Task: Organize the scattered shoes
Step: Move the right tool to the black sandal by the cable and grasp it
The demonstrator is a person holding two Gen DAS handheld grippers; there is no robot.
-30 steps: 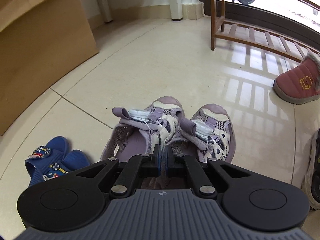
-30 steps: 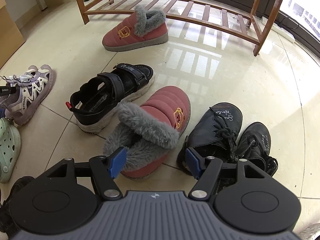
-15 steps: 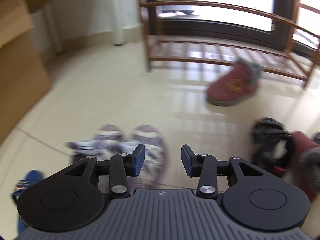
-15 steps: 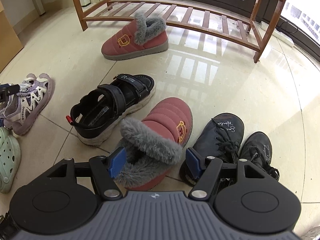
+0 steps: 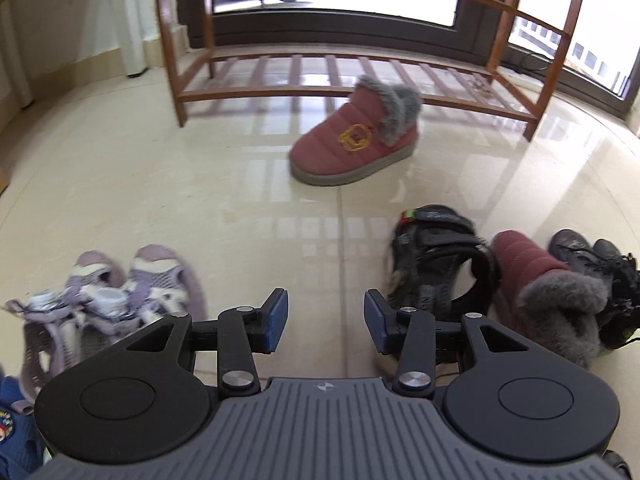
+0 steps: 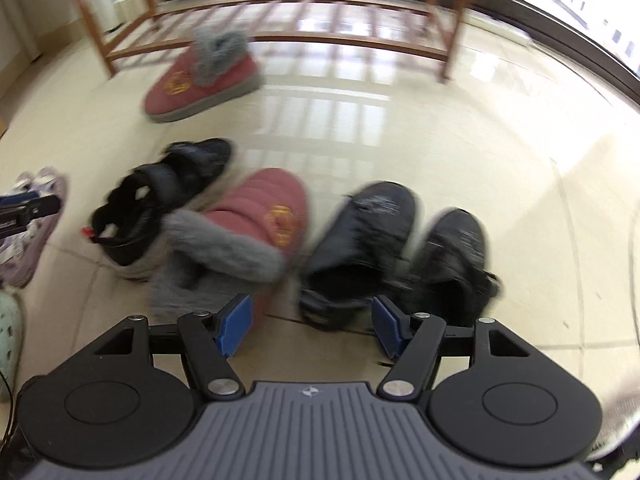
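- Left gripper [image 5: 325, 322]: jaws opening, part-way apart, nothing between them, only bare floor tile.
- Right gripper [image 6: 311, 325]: jaws wide, empty.
- Landmark: brown slatted wooden shoe rack [image 5: 352, 68], no shoes on it.
- Maroon fur-cuffed slipper [image 5: 354, 142] just before the rack; its mate [image 6: 244, 232], black strap sandal [image 5: 434, 264], black lace-up pair [image 6: 396, 248] and lilac mesh sandal pair [image 5: 108, 296] well short of the rack.

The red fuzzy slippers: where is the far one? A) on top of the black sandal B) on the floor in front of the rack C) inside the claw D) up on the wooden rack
B: the far red slipper sits on the tile floor, just in front of the wooden rack, not on its slats.
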